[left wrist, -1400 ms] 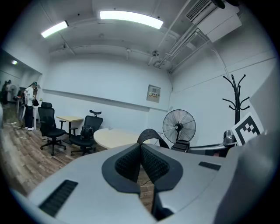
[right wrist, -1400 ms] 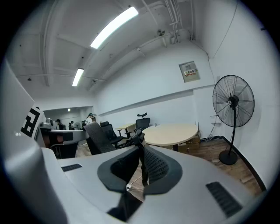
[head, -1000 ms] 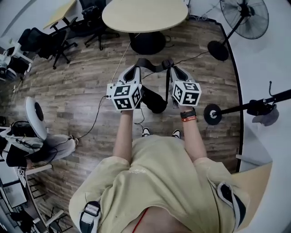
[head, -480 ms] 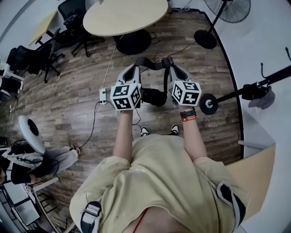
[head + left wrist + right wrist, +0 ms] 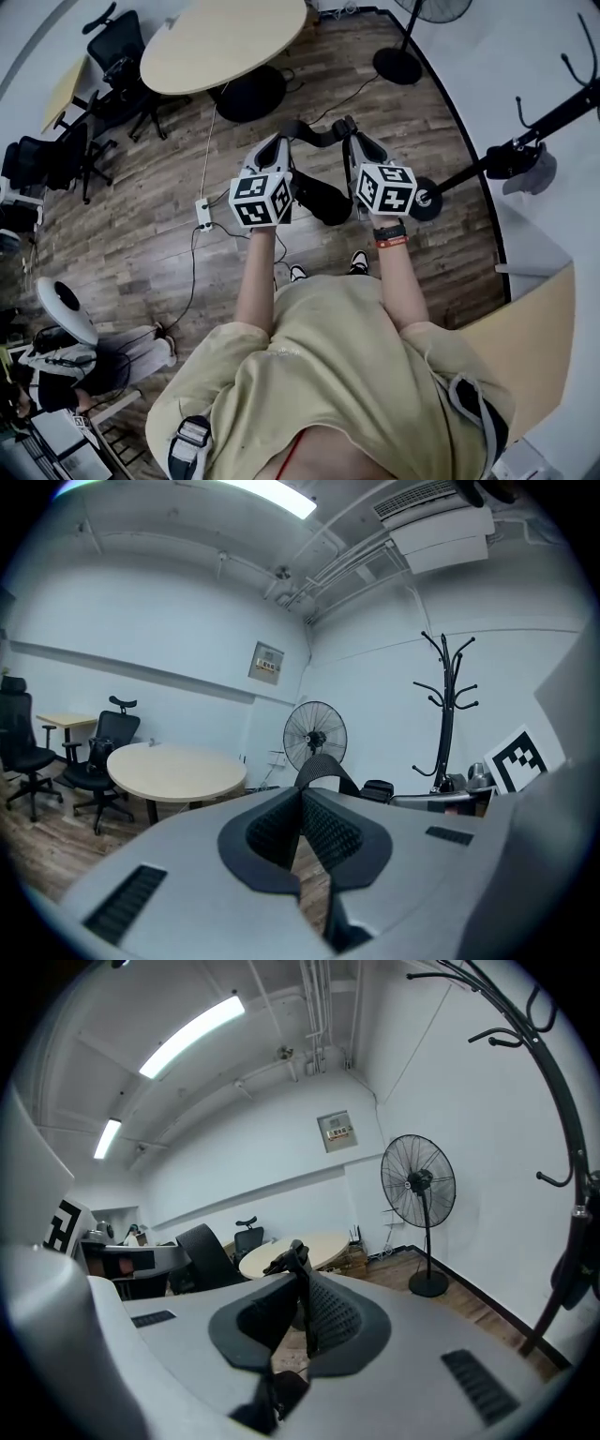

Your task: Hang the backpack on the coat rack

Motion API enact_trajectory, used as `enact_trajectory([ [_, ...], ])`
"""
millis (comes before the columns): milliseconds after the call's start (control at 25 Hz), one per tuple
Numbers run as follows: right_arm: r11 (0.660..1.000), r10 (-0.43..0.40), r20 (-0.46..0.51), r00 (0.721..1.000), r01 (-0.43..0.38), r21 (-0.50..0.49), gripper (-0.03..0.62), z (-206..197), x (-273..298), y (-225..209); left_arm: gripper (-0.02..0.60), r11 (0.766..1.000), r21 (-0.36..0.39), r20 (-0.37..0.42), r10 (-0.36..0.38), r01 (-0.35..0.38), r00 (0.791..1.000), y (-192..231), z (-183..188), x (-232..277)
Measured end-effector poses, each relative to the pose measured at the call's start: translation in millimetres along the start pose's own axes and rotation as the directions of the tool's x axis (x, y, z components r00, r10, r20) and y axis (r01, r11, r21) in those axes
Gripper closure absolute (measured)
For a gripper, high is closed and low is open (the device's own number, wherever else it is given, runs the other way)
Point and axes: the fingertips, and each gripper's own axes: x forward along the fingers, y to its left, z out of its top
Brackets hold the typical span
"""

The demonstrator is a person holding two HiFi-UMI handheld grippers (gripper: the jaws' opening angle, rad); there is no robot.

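Observation:
A black backpack [image 5: 321, 199] hangs in the air in front of the person, carried by its top strap [image 5: 314, 132]. My left gripper [image 5: 282, 137] is shut on the strap's left end, and the webbing loop [image 5: 323, 765] rises just past its closed jaws. Over on the strap's right end, my right gripper [image 5: 352, 133] is shut too, a fold of strap [image 5: 292, 1258] sticking up between its pads. The black coat rack [image 5: 525, 129] stands to the right, its round base [image 5: 427, 199] close to the right gripper. Its hooked top [image 5: 446, 670] shows in the left gripper view, and its pole [image 5: 564, 1157] runs along the right edge of the right gripper view.
A round beige table [image 5: 220, 42] stands ahead on the wood floor, with black office chairs [image 5: 103, 56] to its left. A standing fan [image 5: 315, 735] is by the white wall. A power strip and cable [image 5: 202, 214] lie on the floor at the left. A seated person [image 5: 66, 361] is at the lower left.
The view has swung right: the coat rack has come closer and further into frame, while the fan and table slid up and left. Both grippers have kept hold of the strap.

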Motion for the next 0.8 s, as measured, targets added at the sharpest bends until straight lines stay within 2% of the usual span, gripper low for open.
enact_trajectory([
  [360,0.994,-0.100,0.026,0.995,0.099,0.037,0.542,10.3,-29.2,-68.0,0.557,0.995,0.005,-0.010,-0.095,0.095,0.995,-61.1,-0.1,46.5],
  [800,0.973,-0.214,0.050,0.976,0.209,0.094,0.542,15.5,-72.1,-138.6,0.557,0.973,0.035,-0.037,-0.225,0.226,0.974,-138.1,-3.0,87.4],
])
